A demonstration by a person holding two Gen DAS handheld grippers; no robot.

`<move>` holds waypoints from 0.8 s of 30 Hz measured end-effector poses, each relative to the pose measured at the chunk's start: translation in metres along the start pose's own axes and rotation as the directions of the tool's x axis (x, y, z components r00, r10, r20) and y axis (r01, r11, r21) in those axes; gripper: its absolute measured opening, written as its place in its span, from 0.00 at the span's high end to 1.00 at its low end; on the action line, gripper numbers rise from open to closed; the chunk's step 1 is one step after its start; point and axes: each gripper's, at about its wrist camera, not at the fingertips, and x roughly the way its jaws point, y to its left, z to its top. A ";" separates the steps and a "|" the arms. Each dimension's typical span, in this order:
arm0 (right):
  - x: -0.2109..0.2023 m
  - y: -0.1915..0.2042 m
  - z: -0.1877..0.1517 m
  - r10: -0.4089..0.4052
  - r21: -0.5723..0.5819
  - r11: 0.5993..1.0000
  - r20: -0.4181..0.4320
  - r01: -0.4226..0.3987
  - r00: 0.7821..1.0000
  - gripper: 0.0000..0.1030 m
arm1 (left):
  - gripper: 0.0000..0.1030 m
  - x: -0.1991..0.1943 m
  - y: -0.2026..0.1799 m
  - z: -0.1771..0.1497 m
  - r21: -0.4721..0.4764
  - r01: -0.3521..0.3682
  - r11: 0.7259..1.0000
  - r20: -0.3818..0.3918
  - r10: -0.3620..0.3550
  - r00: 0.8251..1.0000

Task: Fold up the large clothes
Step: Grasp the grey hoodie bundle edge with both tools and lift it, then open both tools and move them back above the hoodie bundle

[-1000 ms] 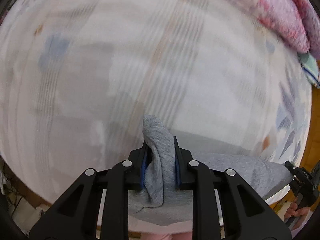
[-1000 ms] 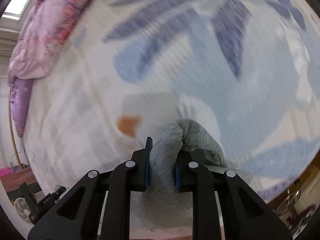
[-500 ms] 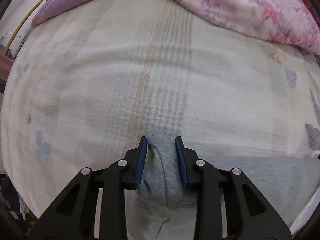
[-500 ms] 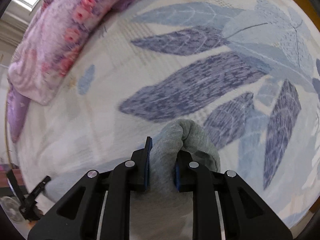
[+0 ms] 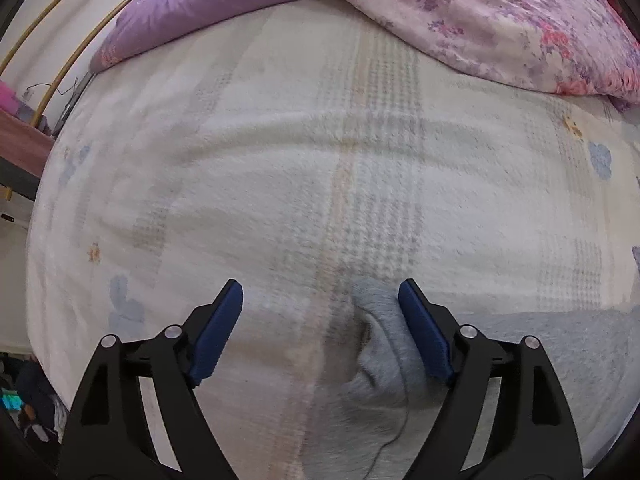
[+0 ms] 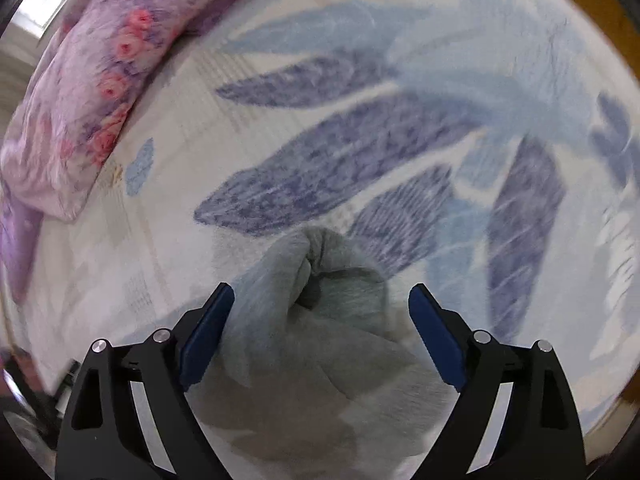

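A grey knit garment (image 5: 520, 344) lies on the white patterned bed blanket (image 5: 280, 184). In the left wrist view its bunched corner (image 5: 384, 344) rests beside the right finger, and my left gripper (image 5: 320, 304) is open above it. In the right wrist view another bunched corner of the garment (image 6: 320, 280) stands between the spread fingers of my right gripper (image 6: 320, 308), which is open; the cloth touches the left finger (image 6: 208, 328). The rest of the garment is hidden below both grippers.
A pink floral quilt (image 5: 500, 12) and a purple pillow (image 5: 192, 8) lie at the far side of the bed. The quilt also shows in the right wrist view (image 6: 92, 80). The blanket there has large blue leaf prints (image 6: 340, 168). A brass bed rail (image 5: 60, 64) runs at far left.
Both grippers were shut on the grey garment's corners and carried them forward over the bed. Now both have opened and let the cloth go onto the blanket.
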 end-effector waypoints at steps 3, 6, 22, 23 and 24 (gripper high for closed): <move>-0.026 0.014 -0.008 -0.065 -0.112 0.991 0.126 0.079 0.990 0.17 | 0.21 -0.004 0.011 0.007 0.002 -0.076 0.997 0.025 0.076 0.997; -0.048 0.027 -0.016 -0.071 -0.187 0.975 0.249 0.120 0.966 0.17 | 0.21 -0.010 0.023 0.012 -0.023 -0.080 0.997 0.054 0.081 0.995; 0.067 0.149 -0.094 0.253 -0.507 0.860 0.333 -0.053 0.908 0.91 | 0.83 0.014 -0.120 -0.064 0.098 0.303 0.948 0.235 -0.318 0.918; 0.072 0.147 -0.095 0.280 -0.507 0.859 0.357 -0.067 0.891 0.91 | 0.83 0.018 -0.123 -0.068 0.111 0.279 0.954 0.299 -0.300 0.906; 0.073 0.146 -0.092 0.285 -0.499 0.863 0.347 -0.082 0.893 0.92 | 0.82 0.019 -0.127 -0.066 0.114 0.264 0.958 0.308 -0.287 0.907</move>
